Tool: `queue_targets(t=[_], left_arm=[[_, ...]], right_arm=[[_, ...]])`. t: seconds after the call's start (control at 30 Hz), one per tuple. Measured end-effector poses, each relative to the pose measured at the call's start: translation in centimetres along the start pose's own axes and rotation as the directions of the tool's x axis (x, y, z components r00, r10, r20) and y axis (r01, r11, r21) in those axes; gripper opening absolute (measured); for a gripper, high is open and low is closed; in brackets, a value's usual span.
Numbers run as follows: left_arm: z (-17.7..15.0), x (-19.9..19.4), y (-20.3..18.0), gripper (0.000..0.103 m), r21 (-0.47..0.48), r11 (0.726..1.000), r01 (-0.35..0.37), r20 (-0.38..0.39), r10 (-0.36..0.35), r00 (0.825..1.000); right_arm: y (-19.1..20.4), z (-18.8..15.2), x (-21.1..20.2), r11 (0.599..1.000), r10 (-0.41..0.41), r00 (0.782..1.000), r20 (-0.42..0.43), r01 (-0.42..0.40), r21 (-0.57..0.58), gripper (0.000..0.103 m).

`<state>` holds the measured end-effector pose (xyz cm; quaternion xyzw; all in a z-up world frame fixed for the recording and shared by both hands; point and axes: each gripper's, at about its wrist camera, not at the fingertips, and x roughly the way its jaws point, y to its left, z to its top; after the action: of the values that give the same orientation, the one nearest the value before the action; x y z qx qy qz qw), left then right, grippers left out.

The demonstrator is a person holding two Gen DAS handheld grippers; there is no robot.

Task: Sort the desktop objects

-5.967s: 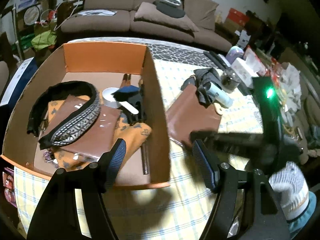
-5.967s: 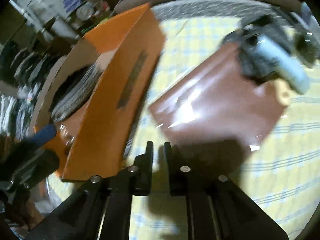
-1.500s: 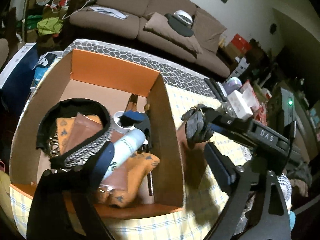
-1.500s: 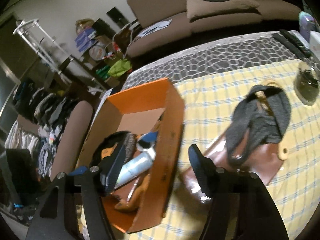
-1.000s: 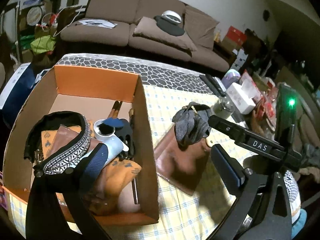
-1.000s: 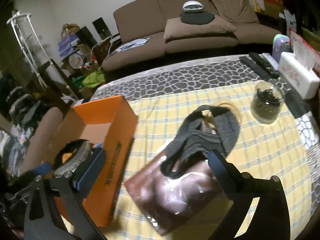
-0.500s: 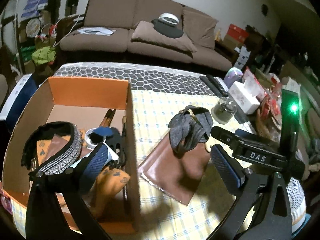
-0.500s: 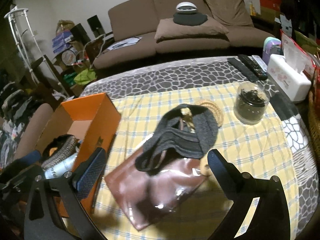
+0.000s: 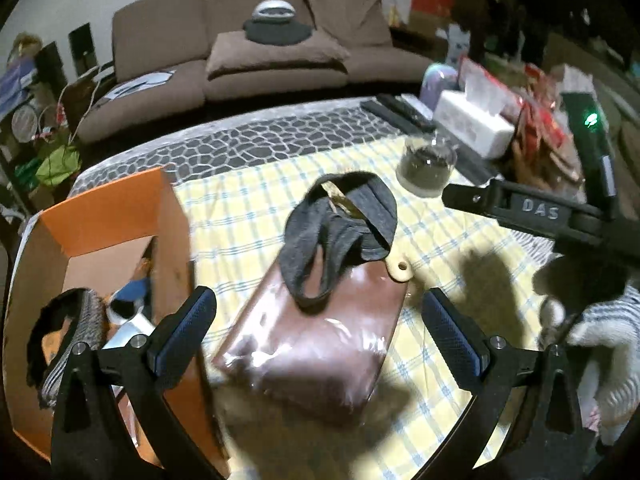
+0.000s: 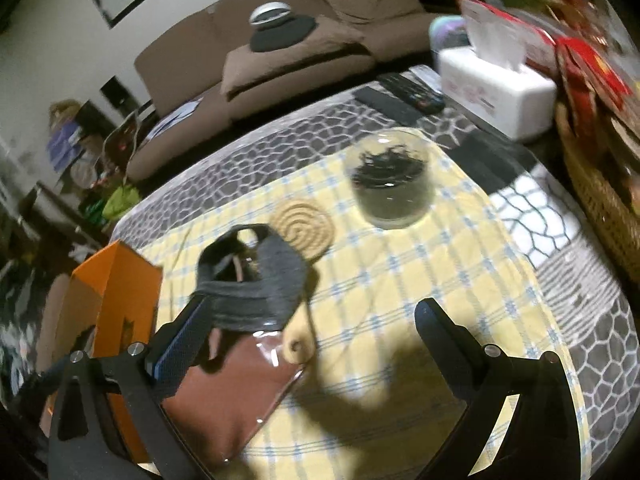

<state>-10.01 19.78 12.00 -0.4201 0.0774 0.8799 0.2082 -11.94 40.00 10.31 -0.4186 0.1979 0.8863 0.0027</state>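
Observation:
A brown glossy pouch (image 9: 320,344) lies on the yellow checked cloth, with a dark grey fabric band (image 9: 340,228) on its far end and a cream tag (image 9: 398,270) beside it. The orange cardboard box (image 9: 104,216) stands at left, holding a patterned band (image 9: 76,336), a white bottle and other items. My left gripper (image 9: 320,328) is open above the pouch. My right gripper (image 10: 312,340) is open, over the cloth right of the pouch (image 10: 224,396) and grey band (image 10: 256,284). A woven round coaster (image 10: 302,226) lies past the band. The right gripper's body (image 9: 532,208) shows in the left wrist view.
A glass jar with dark contents (image 10: 390,184) stands on the cloth. Behind it are a white tissue box (image 10: 496,88), remote controls (image 10: 404,96) and a wicker basket (image 10: 600,184) at right. A brown sofa (image 9: 240,52) is beyond the table.
Both grippers have swung right, away from the box, toward the pouch and grey band. The right view now shows the jar and coaster close. Both stay open.

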Motion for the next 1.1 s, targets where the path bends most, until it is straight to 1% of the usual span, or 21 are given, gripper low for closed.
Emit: queue_targets(t=[0.13,0.23,0.3,0.33,0.37,0.4,0.47,0.53,0.6,0.67,0.73,0.83,0.87,0.97,1.03,1.1], left_arm=[[0.5,3.2,-1.4,0.102,0.030,0.999,-0.012,-0.041,0.014,0.999],[0.7,5.7,-2.0,0.102,0.051,0.998,-0.046,-0.077,0.050,0.996],[0.7,7.4,-2.1,0.098,0.059,0.996,-0.061,-0.101,0.067,0.993],[0.7,7.9,-2.1,0.093,0.059,0.996,-0.064,-0.110,0.071,0.991],[0.7,8.5,-2.0,0.081,0.056,0.996,-0.068,-0.121,0.074,0.990],[0.6,9.0,-1.7,0.073,0.044,0.997,-0.069,-0.132,0.074,0.989],[0.4,9.6,-1.0,0.028,0.008,0.999,-0.051,-0.153,0.051,0.987],[0.1,9.9,0.2,0.008,-0.039,0.999,-0.038,-0.167,0.031,0.986],[0.1,9.4,1.4,0.005,-0.089,0.996,-0.014,-0.151,0.000,0.988],[0.4,8.4,2.3,0.004,-0.128,0.992,0.007,-0.129,-0.024,0.991],[1.0,6.7,3.1,0.004,-0.161,0.986,0.029,-0.089,-0.044,0.995],[2.1,2.8,4.4,0.004,-0.215,0.973,0.083,-0.003,-0.086,0.996],[2.5,0.8,5.1,0.004,-0.234,0.967,0.105,0.042,-0.098,0.994],[3.5,-3.4,6.5,0.004,-0.261,0.955,0.141,0.127,-0.111,0.986],[4.1,-6.1,7.7,0.004,-0.270,0.948,0.168,0.175,-0.124,0.977],[4.1,-8.9,8.6,0.004,-0.271,0.946,0.175,0.213,-0.119,0.970]], right_arm=[[-0.7,-0.1,0.5,1.000,0.000,1.000,-0.015,0.000,0.012,0.101],[-1.2,-0.2,1.1,1.000,-0.005,1.000,-0.029,0.005,0.011,0.100],[-1.5,-0.3,1.5,1.000,-0.008,0.999,-0.038,0.009,0.014,0.100],[-1.6,-0.3,1.7,1.000,-0.010,0.999,-0.041,0.011,0.015,0.100],[-1.8,-0.3,1.8,1.000,-0.012,0.999,-0.044,0.013,0.015,0.100],[-1.9,-0.2,1.9,1.000,-0.014,0.999,-0.045,0.014,0.016,0.100],[-2.0,-0.3,2.2,1.000,-0.015,0.999,-0.049,0.016,0.018,0.100],[-2.0,-0.3,2.5,1.000,-0.016,0.998,-0.054,0.017,0.019,0.100],[-1.9,-0.4,2.7,1.000,-0.015,0.998,-0.060,0.016,0.020,0.100],[-1.6,-0.5,2.8,1.000,-0.010,0.998,-0.065,0.011,0.019,0.099],[-1.4,-0.5,2.8,1.000,-0.006,0.998,-0.064,0.007,0.016,0.099],[-1.1,-0.4,2.7,1.000,0.004,0.998,-0.059,-0.003,0.017,0.099],[-1.0,-0.4,2.6,1.000,0.007,0.998,-0.058,-0.006,0.019,0.099],[-0.8,-0.4,2.8,1.000,0.012,0.998,-0.060,-0.011,0.025,0.099],[-0.6,-0.4,3.0,1.000,0.013,0.998,-0.066,-0.011,0.024,0.096],[-0.3,-0.6,3.4,1.000,0.012,0.997,-0.073,-0.011,0.016,0.092]])
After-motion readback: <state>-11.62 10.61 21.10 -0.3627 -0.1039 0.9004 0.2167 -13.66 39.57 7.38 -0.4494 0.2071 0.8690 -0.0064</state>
